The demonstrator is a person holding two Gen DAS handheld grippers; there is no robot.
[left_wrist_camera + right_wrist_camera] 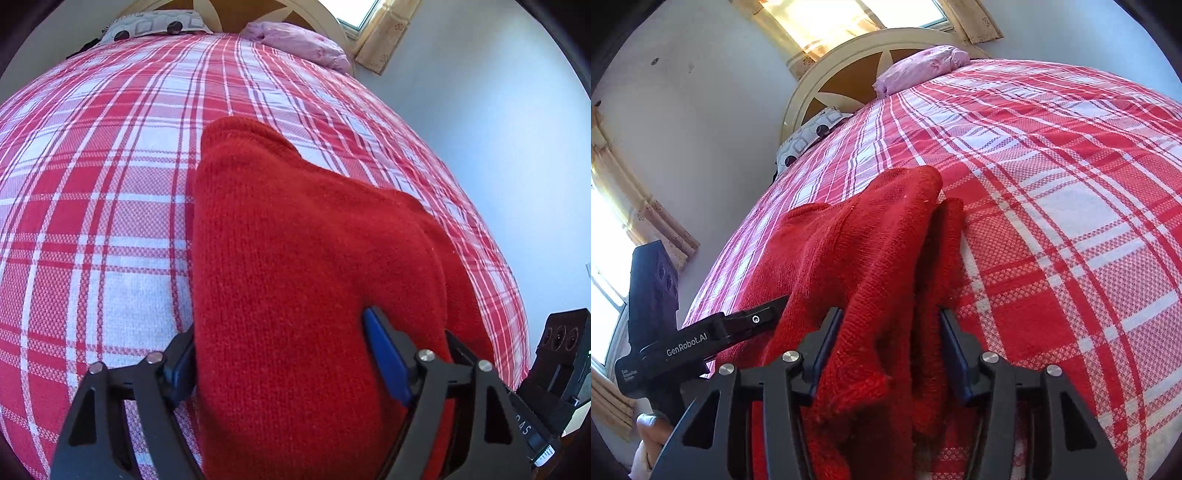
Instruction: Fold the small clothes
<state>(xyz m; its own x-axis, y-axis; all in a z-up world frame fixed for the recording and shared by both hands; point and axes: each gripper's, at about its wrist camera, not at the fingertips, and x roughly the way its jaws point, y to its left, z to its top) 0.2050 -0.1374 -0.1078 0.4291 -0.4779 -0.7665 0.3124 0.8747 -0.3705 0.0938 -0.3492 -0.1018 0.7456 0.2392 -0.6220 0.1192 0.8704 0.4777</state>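
A red knit garment (288, 236) lies rumpled on the red and white plaid bedspread (92, 192). My left gripper (280, 347) straddles its near end with the jaws wide. The cloth lies between them, and the blue pad of the right finger (388, 362) shows bare. In the right wrist view the garment (871, 236) is bunched into upright folds. My right gripper (888, 339) is shut on one thick fold, with cloth filling the gap between both pads. The left gripper's black body (687, 347) reaches in from the left onto the same garment.
A pink pillow (306, 44) and a patterned pillow (155, 26) lie at the headboard (849, 66). The bed's right edge meets a pale wall (498, 147). Curtained windows (827, 18) lie behind the bed. A hand (650, 432) shows at the lower left.
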